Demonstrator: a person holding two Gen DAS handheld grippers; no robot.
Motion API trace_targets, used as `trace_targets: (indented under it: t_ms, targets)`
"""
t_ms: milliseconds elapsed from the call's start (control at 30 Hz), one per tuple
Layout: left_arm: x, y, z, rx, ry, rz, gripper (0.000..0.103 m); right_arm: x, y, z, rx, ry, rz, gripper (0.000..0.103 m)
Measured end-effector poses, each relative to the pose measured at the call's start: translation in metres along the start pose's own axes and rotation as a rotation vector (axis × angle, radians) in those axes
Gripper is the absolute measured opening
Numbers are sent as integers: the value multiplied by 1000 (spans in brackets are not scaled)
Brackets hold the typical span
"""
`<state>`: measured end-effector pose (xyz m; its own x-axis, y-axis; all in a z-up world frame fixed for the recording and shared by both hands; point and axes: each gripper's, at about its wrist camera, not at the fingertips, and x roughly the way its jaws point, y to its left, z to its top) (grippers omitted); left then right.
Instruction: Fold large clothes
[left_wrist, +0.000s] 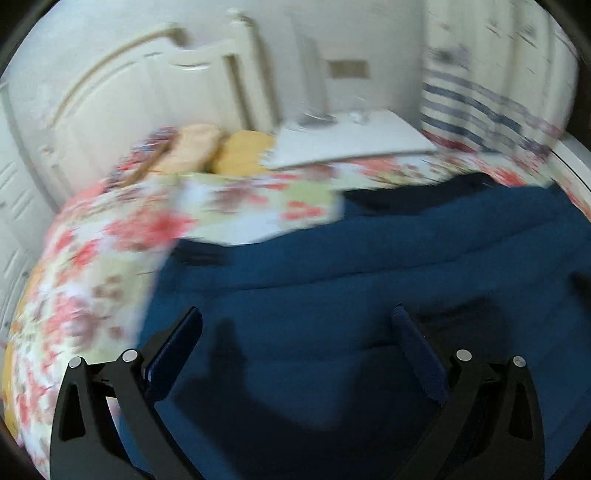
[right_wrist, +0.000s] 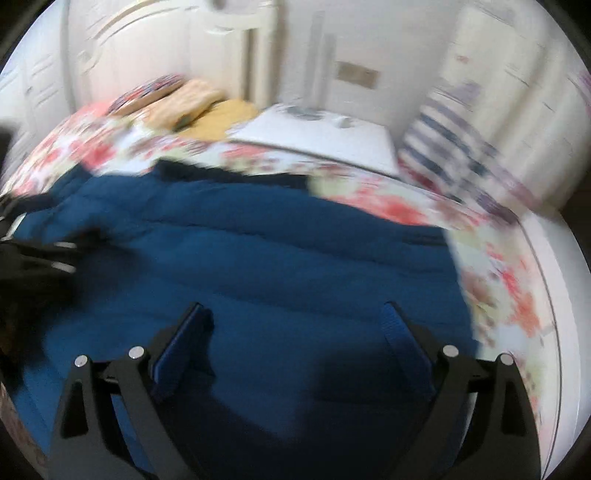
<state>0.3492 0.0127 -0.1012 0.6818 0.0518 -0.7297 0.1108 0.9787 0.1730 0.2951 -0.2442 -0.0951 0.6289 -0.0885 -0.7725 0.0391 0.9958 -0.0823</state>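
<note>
A large dark blue quilted garment (left_wrist: 369, 266) lies spread over the floral bedspread (left_wrist: 92, 258); it fills the middle of both views (right_wrist: 258, 258). My left gripper (left_wrist: 297, 314) hovers over the garment near its left edge, jaws wide apart with only cloth below them. My right gripper (right_wrist: 293, 308) hangs above the garment's right part, also wide open, nothing between its fingers. The left gripper's black frame (right_wrist: 33, 254) shows blurred at the left edge of the right wrist view. Both pictures are motion-blurred.
A cream headboard (left_wrist: 122, 96) stands behind the bed, with pillows (left_wrist: 236, 151) in front of it. A white bedside table (left_wrist: 351, 136) sits beyond the bed. A blue-striped cloth (left_wrist: 480, 114) hangs at the right, and the bedspread's right edge (right_wrist: 509, 295) drops off there.
</note>
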Motion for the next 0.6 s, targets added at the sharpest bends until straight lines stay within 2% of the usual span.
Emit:
trace_targets:
  t_ms: [67,133,200,267,433,467,500,533,567,600]
  targets:
    - [4,36,-8,-93,8,32,99,5,-39,-13,109,13,8,94]
    - [14,69,-18,-215,46,2,99,15,-71,-30,241,22,96,100]
    - [33,97,-29,-352,107,-165,99,23,-84,-42,326,18,194,101]
    - [39,107,-32,-407,114,-219,99,25,-83,-44,333,11,196,101]
    - [35,102,-31,-383,96,-175,99,17,-80,-47,329,-7,168,100]
    - [32,100,-32,-378,94,-158,99,13,-81,-44,326,-15,142,100]
    - [25,97,-30,-365,86,-107,99,5,-79,-41,318,-34,102,98]
    - [14,93,-28,-351,64,-65,98,-12,-70,-40,299,-75,101,97]
    - [-6,85,-26,-336,4,-34,98,-22,-65,-39,283,-95,123,97]
    - [-26,76,-26,-325,-54,-51,98,-39,-49,-37,233,-123,144,97]
